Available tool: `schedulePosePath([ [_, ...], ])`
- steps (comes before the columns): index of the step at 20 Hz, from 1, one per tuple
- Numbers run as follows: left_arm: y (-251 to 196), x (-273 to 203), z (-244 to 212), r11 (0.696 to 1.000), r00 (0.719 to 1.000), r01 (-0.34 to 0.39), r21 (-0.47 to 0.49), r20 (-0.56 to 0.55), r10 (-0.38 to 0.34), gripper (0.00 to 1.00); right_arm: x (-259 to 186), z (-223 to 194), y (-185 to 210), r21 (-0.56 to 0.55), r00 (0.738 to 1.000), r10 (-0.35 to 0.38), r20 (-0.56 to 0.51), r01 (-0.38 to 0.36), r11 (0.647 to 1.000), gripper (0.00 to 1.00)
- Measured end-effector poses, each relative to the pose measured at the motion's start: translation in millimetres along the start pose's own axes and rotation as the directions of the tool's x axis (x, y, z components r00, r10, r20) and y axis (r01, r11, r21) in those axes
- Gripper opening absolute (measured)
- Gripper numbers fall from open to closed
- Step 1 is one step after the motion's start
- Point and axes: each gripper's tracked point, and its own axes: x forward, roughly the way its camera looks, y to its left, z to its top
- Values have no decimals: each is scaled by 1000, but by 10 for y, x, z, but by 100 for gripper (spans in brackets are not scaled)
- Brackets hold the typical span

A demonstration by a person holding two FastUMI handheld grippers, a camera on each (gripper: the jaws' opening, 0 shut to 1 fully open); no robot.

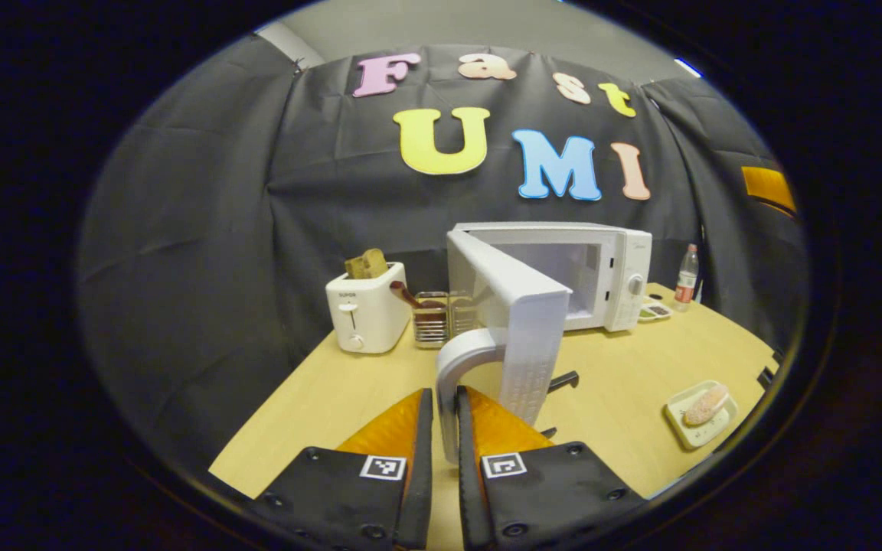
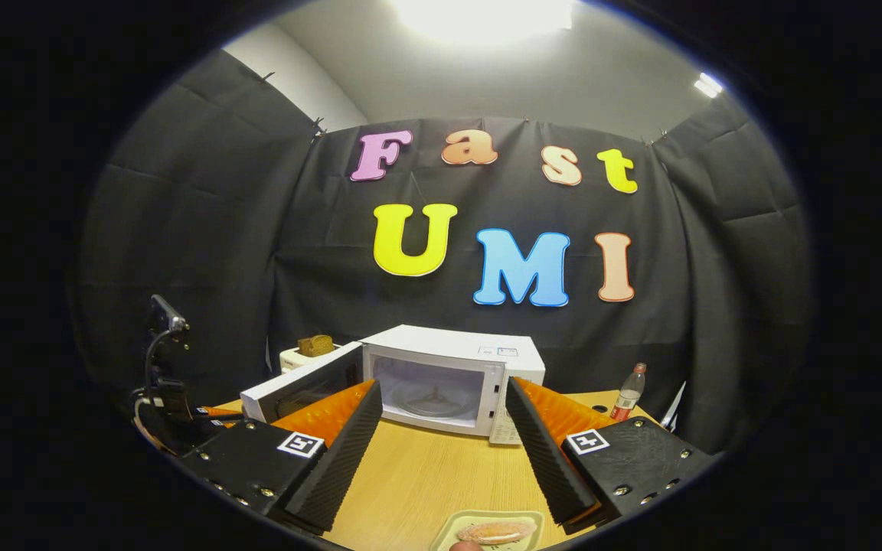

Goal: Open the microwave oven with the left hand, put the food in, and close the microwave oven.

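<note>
The white microwave (image 1: 609, 275) stands at the back of the wooden table, its door (image 1: 525, 329) swung wide open toward me. My left gripper (image 1: 445, 396) is shut on the door's curved white handle (image 1: 456, 356). The food (image 1: 707, 405), a pinkish piece, lies on a pale tray (image 1: 690, 432) near the table's right edge. In the right gripper view the microwave (image 2: 449, 383) shows its lit, bare cavity, with the door (image 2: 295, 390) out to the left. My right gripper (image 2: 441, 398) stands wide open above the table, holding nothing. The food (image 2: 496, 531) on its tray (image 2: 449, 536) lies just below it.
A white toaster (image 1: 367, 312) with bread in it stands left of the microwave, beside a wire rack (image 1: 432, 319). A bottle (image 1: 687, 277) and a small dish (image 1: 655, 311) sit to the microwave's right. A dark stand with cables (image 2: 165, 398) is at the table's left.
</note>
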Motion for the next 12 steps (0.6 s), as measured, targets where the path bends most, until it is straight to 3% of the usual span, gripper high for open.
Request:
schedulePosePath([
  [3, 115, -118, 59, 998, 998, -65, -18, 8, 65, 26, 28, -25, -132, -14, 999, 31, -14, -32, 999, 99],
  [4, 135, -186, 112, 996, 996, -92, -18, 16, 93, 36, 44, -66, -158, -21, 998, 53, -24, -54, 998, 99],
  [5, 154, -274, 168, 993, 993, -117, -19, 29, 118, 37, 60, -97, -190, -29, 996, 77, -35, -78, 997, 99],
  [8, 79, -559, 286, 987, 985, -159, -35, 60, 160, 71, 67, -250, -294, -50, 987, 147, -72, -151, 987, 99],
  [10, -6, -742, 376, 981, 978, -189, -42, 80, 192, 92, 59, -446, -291, -56, 966, 224, -126, -232, 971, 99],
  [12, -88, -895, 515, 975, 970, -215, -51, 105, 219, 98, 41, -586, -347, -70, 947, 273, -168, -287, 955, 99],
])
